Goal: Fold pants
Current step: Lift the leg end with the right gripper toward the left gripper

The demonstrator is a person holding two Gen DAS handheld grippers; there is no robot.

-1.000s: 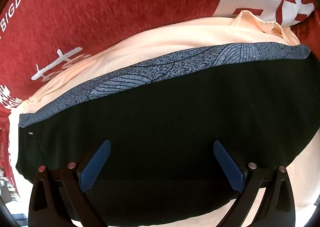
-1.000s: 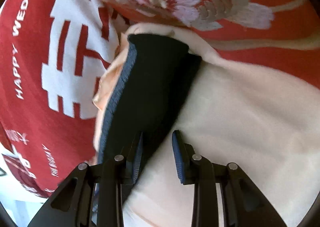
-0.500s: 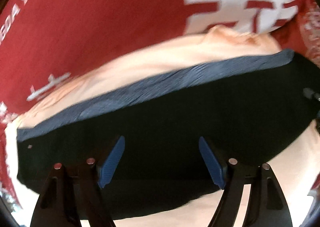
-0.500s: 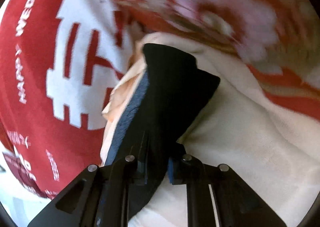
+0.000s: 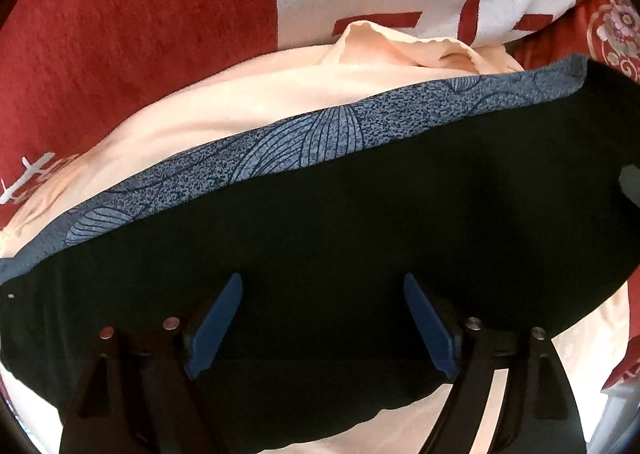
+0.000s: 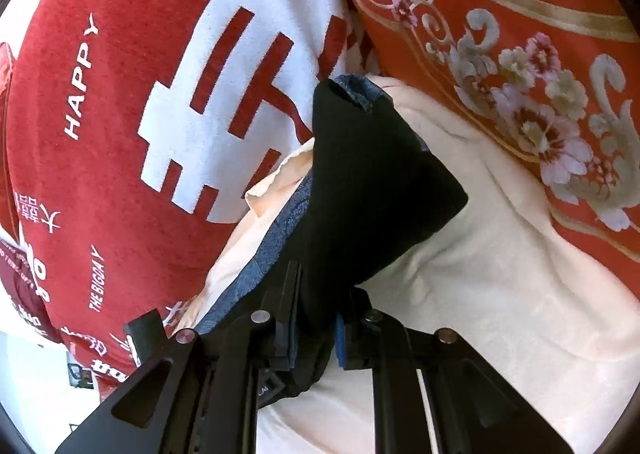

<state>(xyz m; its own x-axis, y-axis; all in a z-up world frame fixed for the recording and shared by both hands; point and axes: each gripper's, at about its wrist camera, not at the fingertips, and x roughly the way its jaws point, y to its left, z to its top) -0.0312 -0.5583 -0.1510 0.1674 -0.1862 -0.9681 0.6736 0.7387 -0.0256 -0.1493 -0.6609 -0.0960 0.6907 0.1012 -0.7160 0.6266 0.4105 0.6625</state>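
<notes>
The black pants (image 5: 360, 221) with a blue patterned waistband (image 5: 304, 145) lie across a cream blanket (image 5: 224, 113). My left gripper (image 5: 320, 294) hovers over the black cloth, jaws wide open, holding nothing. In the right wrist view the pants (image 6: 372, 189) are pinched at one end and lifted into a peak. My right gripper (image 6: 314, 318) is shut on that black cloth, with the blue waistband edge (image 6: 280, 225) running along its left side.
A red blanket with white characters and lettering (image 6: 132, 101) lies behind and to the left. A red floral quilt (image 6: 520, 65) lies at the right. The cream blanket (image 6: 500, 274) spreads beneath the pants.
My right gripper closed on the end of the pants and lifted it. My left gripper narrowed a little, stayed open, and shifted left along the pants.
</notes>
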